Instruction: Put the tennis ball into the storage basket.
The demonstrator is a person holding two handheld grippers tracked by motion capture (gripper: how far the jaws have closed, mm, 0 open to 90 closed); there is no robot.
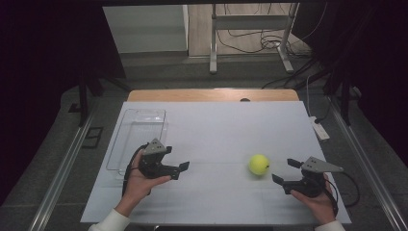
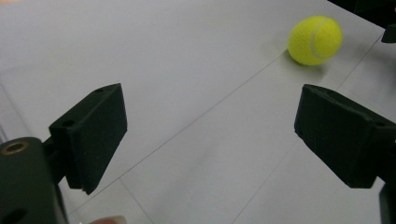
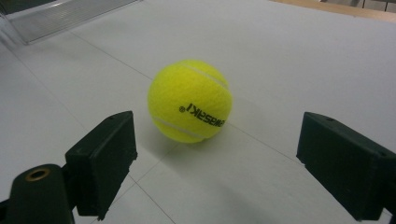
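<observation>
A yellow tennis ball [image 1: 259, 164] rests on the white table top [image 1: 216, 130], right of the middle. My right gripper [image 1: 285, 170] stands open just right of the ball, jaws pointing at it, apart from it. In the right gripper view the ball [image 3: 190, 101] lies just beyond the open jaws, nothing between them. My left gripper [image 1: 179, 170] is open at the left, pointing right toward the ball, well short of it. In the left gripper view the ball [image 2: 315, 40] sits far off at the upper right, beyond empty jaws.
A clear plastic tray [image 1: 139, 134] lies at the table's left, just behind the left hand; its edge [image 3: 65, 16] shows in the right gripper view. A wooden table edge [image 1: 211, 95] runs along the back. Metal stand legs and cables are on the floor beyond.
</observation>
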